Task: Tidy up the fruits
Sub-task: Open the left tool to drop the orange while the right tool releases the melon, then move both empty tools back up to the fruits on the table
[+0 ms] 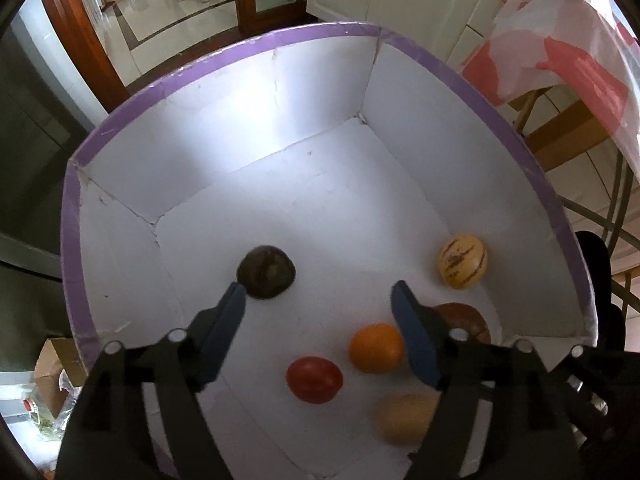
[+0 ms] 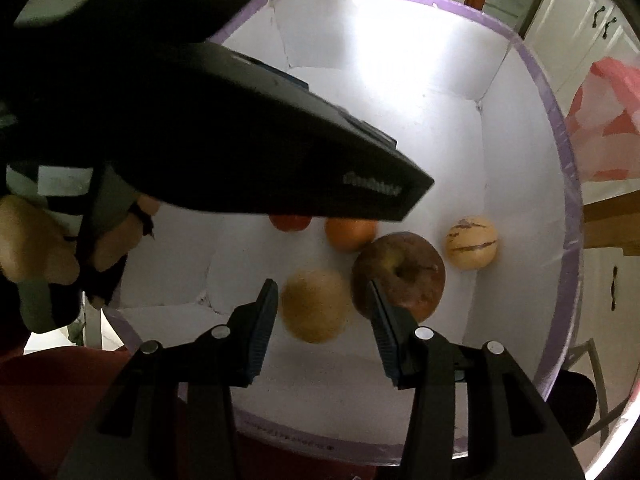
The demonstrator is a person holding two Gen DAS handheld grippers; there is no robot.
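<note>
Left wrist view:
- The white cardboard box with a purple-taped rim (image 1: 224, 60) holds all the fruit on its floor.
- The left gripper (image 1: 318, 294) has its blue fingers (image 1: 224, 332) spread wide, nothing between them; the dark brown round fruit (image 1: 266, 266) lies loose just past the left fingertip.
- The red tomato-like fruit (image 1: 314, 379) and the orange round fruit (image 1: 375, 347) lie close together near the middle.
- The yellow striped melon-like fruit (image 1: 462, 261) sits by the right wall.
- The reddish-brown apple (image 1: 466, 316) is mostly hidden behind the right finger; the tan round fruit (image 1: 406, 418) is blurred and partly covered.

Right wrist view:
- The right gripper (image 2: 322, 294) has its fingers parted; the blurred tan fruit (image 2: 314, 306) lies below and between them, and I cannot tell whether the pads touch it.
- The black body of the other gripper (image 2: 240, 128) covers much of the box (image 2: 556, 128) and hides most of the red fruit (image 2: 290, 222); its pale lettering is unreadable.
- A person's hand (image 2: 36, 240) is cut off at the left edge.
</note>
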